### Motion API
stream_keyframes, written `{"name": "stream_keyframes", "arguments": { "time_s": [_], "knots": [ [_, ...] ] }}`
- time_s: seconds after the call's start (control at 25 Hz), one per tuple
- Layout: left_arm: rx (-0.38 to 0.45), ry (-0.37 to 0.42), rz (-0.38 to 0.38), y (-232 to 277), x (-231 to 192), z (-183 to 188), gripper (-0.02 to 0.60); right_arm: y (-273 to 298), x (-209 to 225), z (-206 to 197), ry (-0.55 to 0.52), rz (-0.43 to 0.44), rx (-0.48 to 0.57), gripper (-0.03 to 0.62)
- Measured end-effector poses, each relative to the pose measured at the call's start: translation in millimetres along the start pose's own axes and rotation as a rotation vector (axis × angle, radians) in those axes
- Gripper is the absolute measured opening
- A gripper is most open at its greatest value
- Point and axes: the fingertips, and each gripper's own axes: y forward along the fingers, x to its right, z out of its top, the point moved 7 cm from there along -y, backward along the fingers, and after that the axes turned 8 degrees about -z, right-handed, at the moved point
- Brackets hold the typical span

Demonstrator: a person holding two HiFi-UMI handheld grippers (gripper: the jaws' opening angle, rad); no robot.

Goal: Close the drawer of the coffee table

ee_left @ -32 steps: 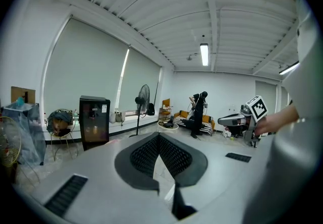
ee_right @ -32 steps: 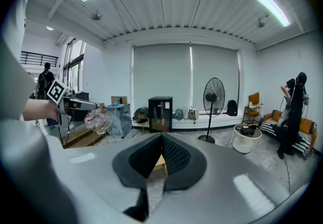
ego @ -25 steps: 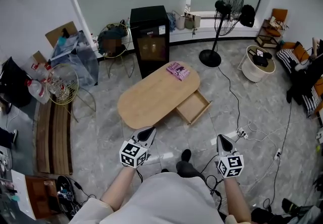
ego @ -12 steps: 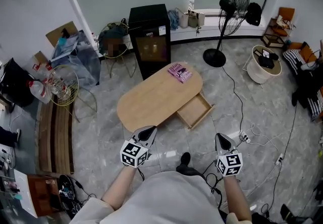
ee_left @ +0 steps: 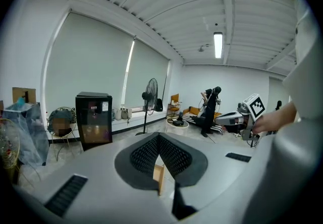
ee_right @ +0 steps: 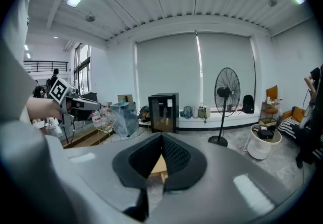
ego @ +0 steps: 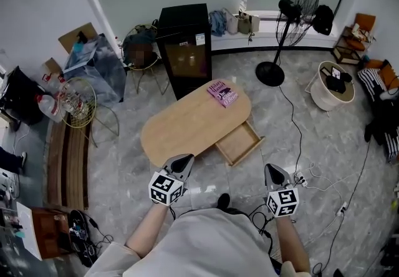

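Observation:
An oval wooden coffee table (ego: pixel 187 126) stands on the marble floor ahead, with a pink book (ego: pixel 222 93) on its far right end. Its wooden drawer (ego: pixel 239 142) is pulled out at the near right side and looks empty. My left gripper (ego: pixel 181 160) is held low, just short of the table's near edge, jaws together and holding nothing. My right gripper (ego: pixel 272 171) is also shut and empty, to the right of the drawer and nearer than it. A strip of light wood shows below the closed tips of the left gripper (ee_left: pixel 158 135) and the right gripper (ee_right: pixel 161 135).
A black mini fridge (ego: pixel 184 45) stands behind the table and a standing fan (ego: pixel 292 17) to the back right. Cables and a power strip (ego: pixel 300 177) lie on the floor near my right gripper. Wire side tables (ego: pixel 78 104) and a low bench (ego: pixel 65 163) are on the left.
The table and its drawer have drawn nearer in the head view as the person walked forward. Both grippers kept their place in front of the body, jaws still shut.

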Motion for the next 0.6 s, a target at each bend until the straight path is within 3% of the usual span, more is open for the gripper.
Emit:
{"name": "stream_keyframes", "arguments": {
  "time_s": [0.6],
  "knots": [
    [-0.053,-0.013,0.028,88.4,1.7,13.9,0.005,55.2,79.6,-7.8,0.027,0.049,-0.049,0.011]
  ]
}}
